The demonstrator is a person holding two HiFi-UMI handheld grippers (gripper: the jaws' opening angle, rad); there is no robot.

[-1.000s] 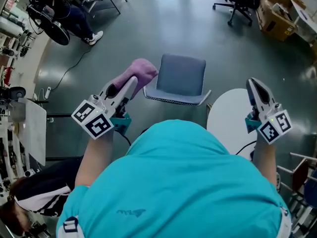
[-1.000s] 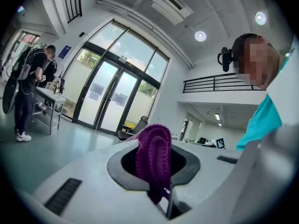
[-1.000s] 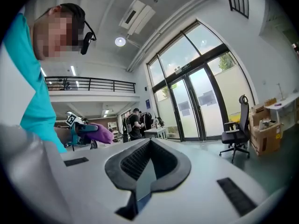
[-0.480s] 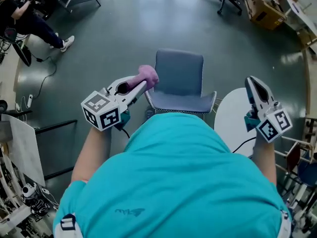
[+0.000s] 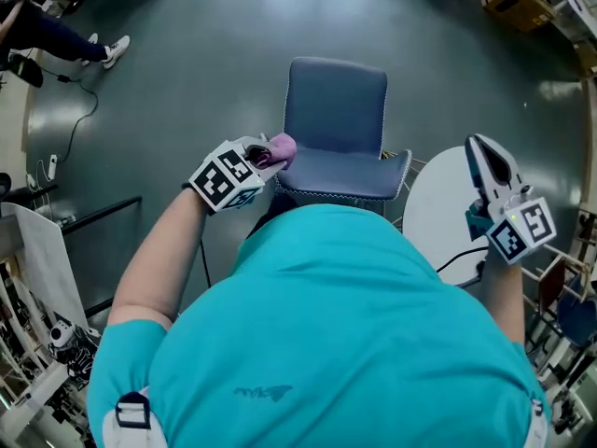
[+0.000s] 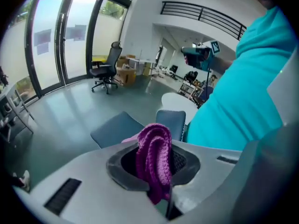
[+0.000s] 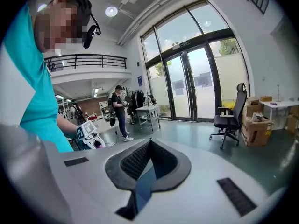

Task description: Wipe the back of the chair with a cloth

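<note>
Cloth [image 5: 281,147] of purple knit is pinched between the jaws of your left gripper [image 5: 265,155], a fold of it standing up past the tips. The blue-grey chair [image 5: 336,101] lies just ahead of and to the right of that gripper, and the cloth sits at the left corner of its back; whether the two touch cannot be told. Your right gripper [image 5: 483,153] has its jaws pressed together on nothing. It hangs well off to the right of the chair, with the round white table [image 5: 431,227] under it.
</note>
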